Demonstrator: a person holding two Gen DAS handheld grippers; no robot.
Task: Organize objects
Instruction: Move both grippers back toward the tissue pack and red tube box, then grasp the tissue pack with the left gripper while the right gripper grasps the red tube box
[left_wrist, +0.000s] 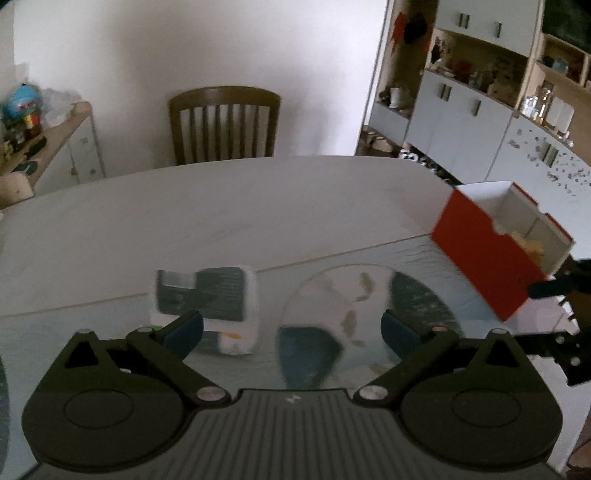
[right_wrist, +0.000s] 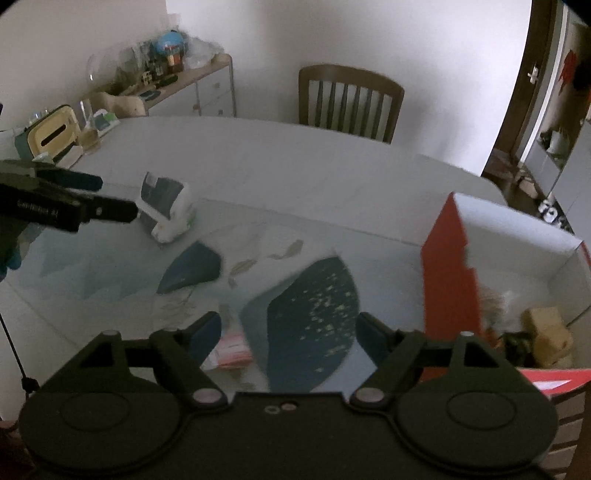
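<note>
A white packet with a dark label (left_wrist: 207, 306) lies on the patterned mat (left_wrist: 369, 295), just ahead and left of my open left gripper (left_wrist: 291, 328); the packet also shows in the right wrist view (right_wrist: 166, 206). My left gripper (right_wrist: 110, 195) appears there with its fingertips beside the packet, not closed on it. My right gripper (right_wrist: 288, 332) is open and empty above the mat (right_wrist: 314, 295). A small pink-and-white packet (right_wrist: 232, 352) lies on the mat by the right gripper's left finger. A red open box (left_wrist: 491, 254) stands to the right; the right wrist view shows this box (right_wrist: 450, 277) holding a tan item (right_wrist: 546, 328) and other small things.
The white table (left_wrist: 221, 214) carries the mat. A wooden chair (left_wrist: 223, 125) stands at the far side. A side cabinet with clutter (right_wrist: 177, 74) is at the back left. A yellow tissue holder (right_wrist: 51, 133) sits at the table's far left. Cupboards (left_wrist: 480, 110) line the right wall.
</note>
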